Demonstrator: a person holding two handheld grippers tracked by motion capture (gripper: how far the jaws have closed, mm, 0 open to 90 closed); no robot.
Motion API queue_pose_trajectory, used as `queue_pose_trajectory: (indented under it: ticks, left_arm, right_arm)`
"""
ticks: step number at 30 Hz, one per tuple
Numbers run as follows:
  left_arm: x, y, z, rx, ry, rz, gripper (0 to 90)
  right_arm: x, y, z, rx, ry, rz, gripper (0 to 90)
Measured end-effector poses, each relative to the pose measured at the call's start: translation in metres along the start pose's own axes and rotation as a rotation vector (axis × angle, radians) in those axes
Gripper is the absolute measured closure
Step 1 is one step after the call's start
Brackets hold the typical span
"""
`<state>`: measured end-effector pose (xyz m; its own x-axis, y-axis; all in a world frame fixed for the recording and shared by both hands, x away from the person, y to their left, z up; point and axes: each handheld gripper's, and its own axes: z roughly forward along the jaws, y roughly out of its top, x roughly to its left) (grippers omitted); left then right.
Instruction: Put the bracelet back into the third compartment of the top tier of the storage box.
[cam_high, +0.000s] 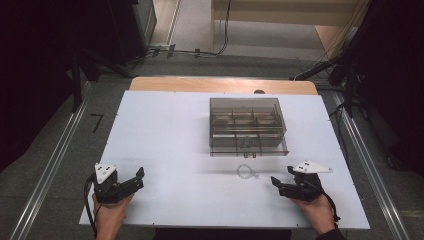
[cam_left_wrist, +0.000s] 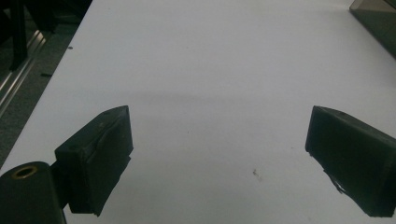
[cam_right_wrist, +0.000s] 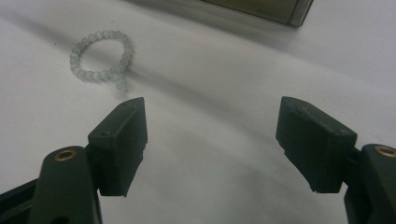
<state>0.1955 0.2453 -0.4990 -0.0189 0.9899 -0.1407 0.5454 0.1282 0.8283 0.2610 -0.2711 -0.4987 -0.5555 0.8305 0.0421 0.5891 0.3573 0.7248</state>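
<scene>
Right gripper (cam_high: 283, 183) at near right of the white desk (cam_high: 165, 150), jaws spread wide, nothing between them. Clear bead bracelet (cam_high: 246, 172) lies flat on the desk just left of and slightly beyond its jaws, apart from them; in the right gripper view it sits at upper left (cam_right_wrist: 100, 56). Left gripper (cam_high: 134, 180) at near left, jaws likewise released, well apart from the bracelet. Smoky transparent compartment box (cam_high: 247, 127) stands just beyond the bracelet, mid-desk.

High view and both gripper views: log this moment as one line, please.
left gripper: open, empty, over table | right gripper: open, empty, near bead bracelet | bracelet: on table before clear compartment box
</scene>
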Motion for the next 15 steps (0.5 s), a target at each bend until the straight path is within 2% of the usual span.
queue_pose_trajectory:
  ticks: [15]
  left_arm:
    - [0.0005,0.0001,-0.0005,0.0,0.001,0.0,7.8]
  right_arm:
    - [0.0061,0.0029,0.0041,0.003,0.012,-0.013,23.8]
